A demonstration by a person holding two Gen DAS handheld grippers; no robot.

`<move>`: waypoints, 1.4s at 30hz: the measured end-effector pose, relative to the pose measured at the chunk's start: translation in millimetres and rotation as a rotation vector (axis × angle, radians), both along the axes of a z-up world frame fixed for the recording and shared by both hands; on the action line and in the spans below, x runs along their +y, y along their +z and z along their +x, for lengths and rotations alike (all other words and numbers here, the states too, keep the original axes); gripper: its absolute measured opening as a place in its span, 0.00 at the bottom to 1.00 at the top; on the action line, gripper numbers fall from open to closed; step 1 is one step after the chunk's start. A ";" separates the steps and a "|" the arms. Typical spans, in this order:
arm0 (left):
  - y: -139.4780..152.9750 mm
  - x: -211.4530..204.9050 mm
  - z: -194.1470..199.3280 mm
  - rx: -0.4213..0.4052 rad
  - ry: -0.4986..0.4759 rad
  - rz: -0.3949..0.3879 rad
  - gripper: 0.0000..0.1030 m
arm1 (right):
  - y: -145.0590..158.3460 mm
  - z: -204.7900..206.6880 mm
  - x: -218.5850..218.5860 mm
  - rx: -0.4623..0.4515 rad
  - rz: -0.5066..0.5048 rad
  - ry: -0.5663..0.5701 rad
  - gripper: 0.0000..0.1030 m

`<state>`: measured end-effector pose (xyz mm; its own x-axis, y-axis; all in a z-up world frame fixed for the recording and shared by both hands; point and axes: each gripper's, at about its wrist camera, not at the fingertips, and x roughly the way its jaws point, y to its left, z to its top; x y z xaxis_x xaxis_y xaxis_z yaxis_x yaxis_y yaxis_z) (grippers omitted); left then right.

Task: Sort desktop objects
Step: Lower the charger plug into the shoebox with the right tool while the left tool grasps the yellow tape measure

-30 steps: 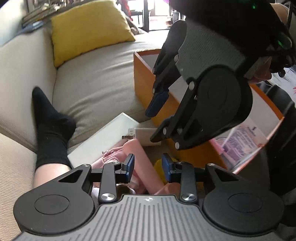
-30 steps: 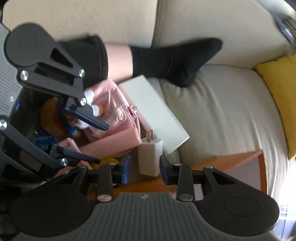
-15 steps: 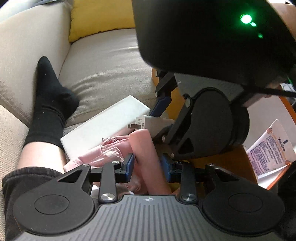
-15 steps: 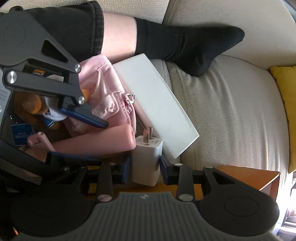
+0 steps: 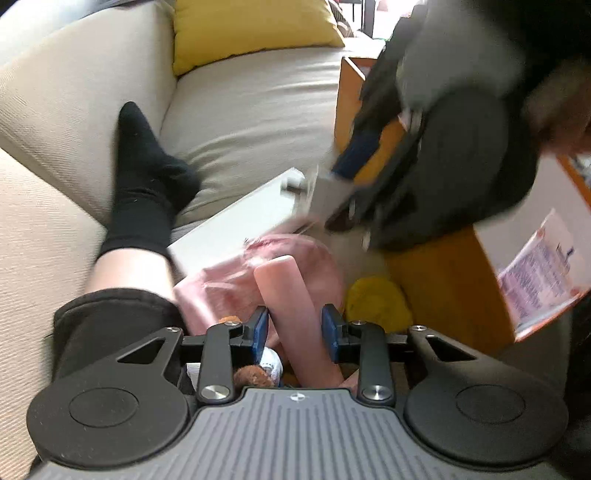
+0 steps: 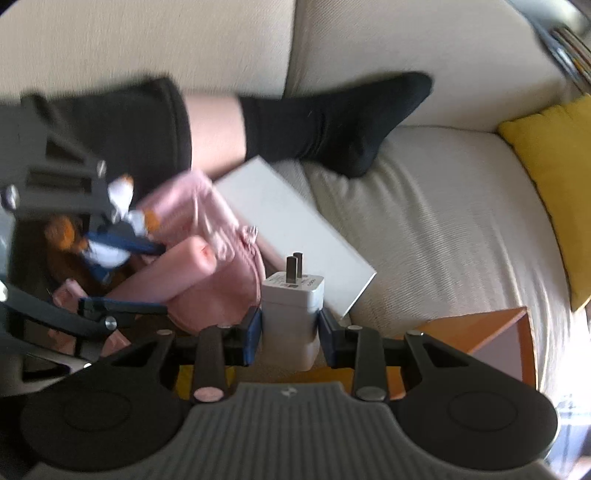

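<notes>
- White plastic, two metal prongs pointing up: the charger plug (image 6: 292,306) sits low in the centre of the right wrist view, clamped between the blue pads of the right gripper (image 6: 291,334); the small print on its top face is too blurred to read.
- In the left wrist view, the same plug (image 5: 325,199) shows as a smeared pale block at centre right, under the blurred black body of the right gripper (image 5: 341,195).
- Left gripper (image 5: 295,332), low in the centre of its own view, has its fingers (image 5: 259,330) set narrowly either side of a pink tube-shaped case (image 5: 291,314); whether the pads press it I cannot tell.
- Only the left view shows the printed leaflet (image 5: 543,273) at the right edge, lying in the orange wooden box (image 5: 443,280); its text is illegible.
- Only the right view shows a small duck figure (image 6: 122,221) in a blue and white outfit at centre left.
- Both views show the pink pouch (image 6: 207,229), the flat white box (image 6: 295,232) beside it, the beige sofa (image 6: 443,221) and the yellow cushion (image 5: 251,29).
</notes>
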<state>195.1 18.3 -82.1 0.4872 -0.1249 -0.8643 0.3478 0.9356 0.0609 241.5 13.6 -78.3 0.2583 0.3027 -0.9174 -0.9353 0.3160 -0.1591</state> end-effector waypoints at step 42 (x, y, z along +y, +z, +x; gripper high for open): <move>-45.8 -96.3 14.6 0.026 -1.036 0.391 0.60 | -15.8 3.0 -215.9 0.482 0.203 -0.627 0.35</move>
<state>209.7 -78.0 -127.9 0.2860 -0.1781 -0.9415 0.9567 0.1093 0.2699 244.5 -202.3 -94.1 0.0261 0.4048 -0.9140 -0.5264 0.7829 0.3317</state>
